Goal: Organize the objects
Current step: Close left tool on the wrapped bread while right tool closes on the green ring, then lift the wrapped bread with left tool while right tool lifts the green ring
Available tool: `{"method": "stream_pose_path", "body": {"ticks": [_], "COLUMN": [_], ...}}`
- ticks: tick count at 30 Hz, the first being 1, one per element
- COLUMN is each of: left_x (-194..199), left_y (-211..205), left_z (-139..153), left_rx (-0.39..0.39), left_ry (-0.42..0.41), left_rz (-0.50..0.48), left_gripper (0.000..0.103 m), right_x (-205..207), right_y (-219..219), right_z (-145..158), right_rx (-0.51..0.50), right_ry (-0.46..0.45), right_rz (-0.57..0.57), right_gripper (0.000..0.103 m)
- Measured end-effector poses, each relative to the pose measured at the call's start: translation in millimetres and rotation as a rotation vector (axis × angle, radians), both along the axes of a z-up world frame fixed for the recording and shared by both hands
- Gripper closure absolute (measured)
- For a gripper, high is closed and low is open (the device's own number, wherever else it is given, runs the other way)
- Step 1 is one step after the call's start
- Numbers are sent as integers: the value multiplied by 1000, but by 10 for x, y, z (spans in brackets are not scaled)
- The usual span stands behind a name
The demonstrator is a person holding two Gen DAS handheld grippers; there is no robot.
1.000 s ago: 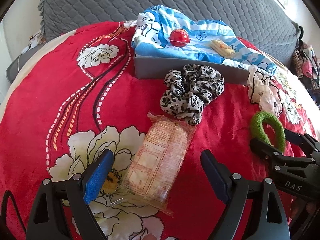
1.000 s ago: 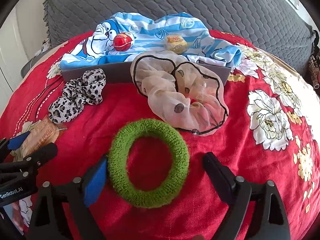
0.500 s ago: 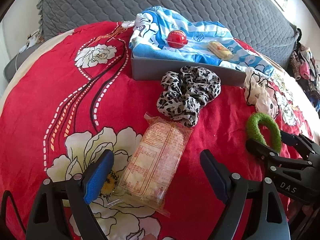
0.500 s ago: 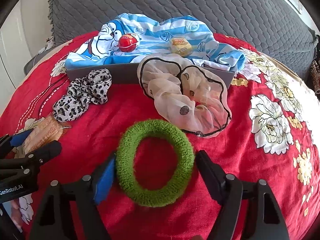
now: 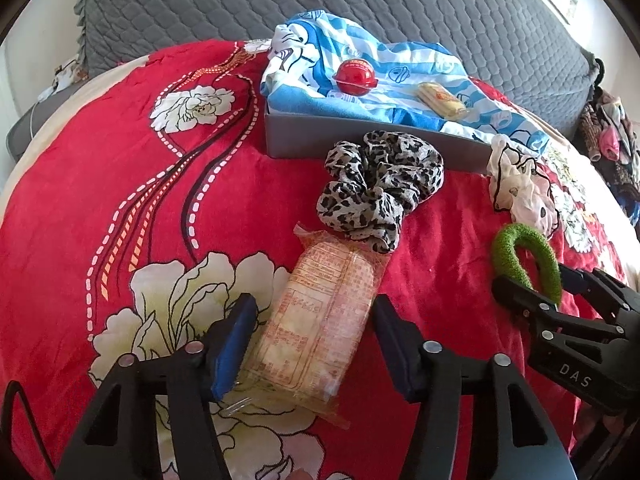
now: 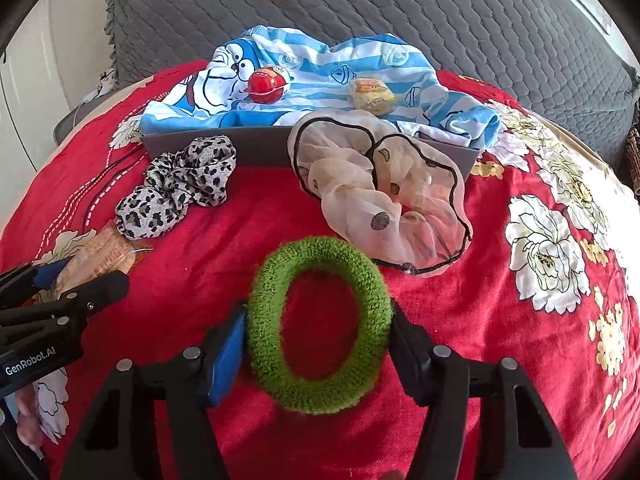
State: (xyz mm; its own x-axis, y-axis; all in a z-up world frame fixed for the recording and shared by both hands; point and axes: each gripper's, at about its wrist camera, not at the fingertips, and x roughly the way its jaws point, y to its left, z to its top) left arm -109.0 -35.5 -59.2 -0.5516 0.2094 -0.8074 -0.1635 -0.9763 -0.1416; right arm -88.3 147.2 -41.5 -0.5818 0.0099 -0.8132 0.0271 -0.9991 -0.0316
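Note:
My left gripper (image 5: 314,344) straddles a clear-wrapped snack packet (image 5: 320,320) on the red bedspread; its jaws have narrowed close to the packet's sides. My right gripper (image 6: 318,344) is shut on a green fuzzy hair ring (image 6: 318,320), squeezing it into an oval; the ring also shows in the left wrist view (image 5: 524,252). A leopard scrunchie (image 5: 380,184) and a sheer cream scrunchie (image 6: 380,192) lie before a grey tray (image 5: 360,140). The tray holds a blue striped cloth (image 6: 320,68), a red ball (image 6: 266,86) and a yellow snack (image 6: 372,90).
A grey quilted headboard cushion (image 6: 360,8) stands behind the tray. The red floral bedspread (image 6: 540,240) slopes away at the right and left edges. A pile of clothes (image 5: 608,132) lies at the far right.
Both grippers have closed inward. The right jaws now squeeze the green ring into an oval. The left jaws have narrowed around the snack packet.

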Motion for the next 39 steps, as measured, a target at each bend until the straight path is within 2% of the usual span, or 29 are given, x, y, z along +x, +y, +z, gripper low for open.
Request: {"method": "stream_pose_path", "body": {"ticks": [3, 7, 14, 39], "left_x": [-4, 5, 23, 94], "left_y": [6, 22, 36, 59], "left_z": [3, 15, 16, 67], "left_rx": [2, 5, 4, -8], "left_ry": [0, 6, 7, 10], "left_rz": [-2, -15, -27, -30], "left_gripper": [45, 54, 59, 62], "right_x": [5, 8, 8, 29], "right_y": [-2, 0, -3, 7], "right_z": [4, 11, 19, 81], "right_rx": [0, -10, -28, -79], "right_ry": [1, 1, -2, -7], "right_rz": [1, 1, 8, 9], "right_gripper": [45, 52, 63, 74]}}
